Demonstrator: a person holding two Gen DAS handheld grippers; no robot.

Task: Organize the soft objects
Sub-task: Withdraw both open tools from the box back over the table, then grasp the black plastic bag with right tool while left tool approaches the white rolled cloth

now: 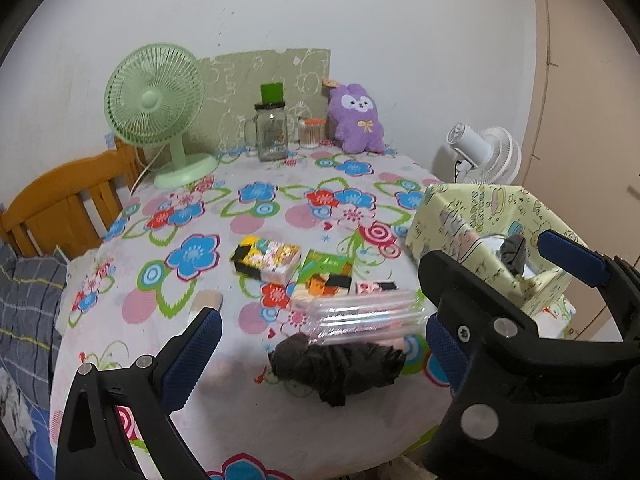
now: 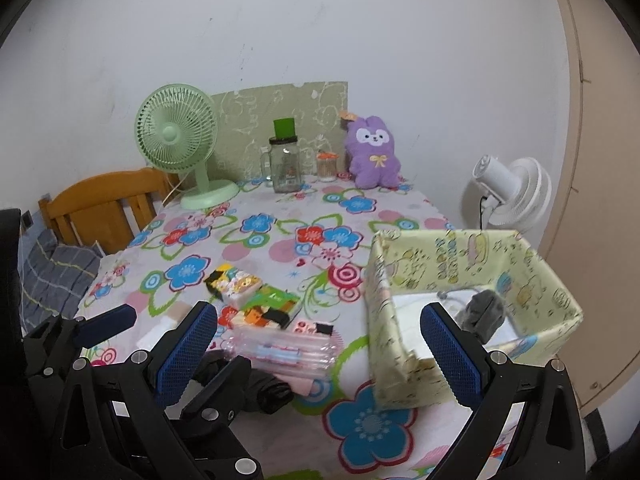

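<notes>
- The left gripper [image 1: 320, 340] hovers low over the near part of the counter [image 1: 248, 216], released, its blue-padded fingers [image 1: 192, 354] spread wide with nothing between them.
- Between those fingers, at the lower centre of the left wrist view, a crumpled black soft item [image 1: 340, 364] lies on the flowered cloth, touching a clear plastic pouch [image 1: 360, 314] just above it.
- The right gripper [image 2: 318, 350] is also released, its fingers [image 2: 450, 354] apart and empty; it sits at the lower centre of its own view, in front of the yellow patterned box [image 2: 400, 360].
- The box stands open at the right of the frame on the counter, with a grey soft item [image 2: 482, 314] inside, near its right inner wall.
- In the middle of the frame, several small colourful packets [image 1: 266, 258] lie in a loose cluster just above the pouch.
- At the counter's far edge, in the upper part of the frame, stand a green fan [image 1: 156, 100], a glass jar [image 1: 272, 130] and a purple plush toy [image 1: 358, 118].
- A white fan [image 2: 506, 194] stands off the counter at the right.
- A wooden chair [image 1: 68, 200] shows at the left edge.
</notes>
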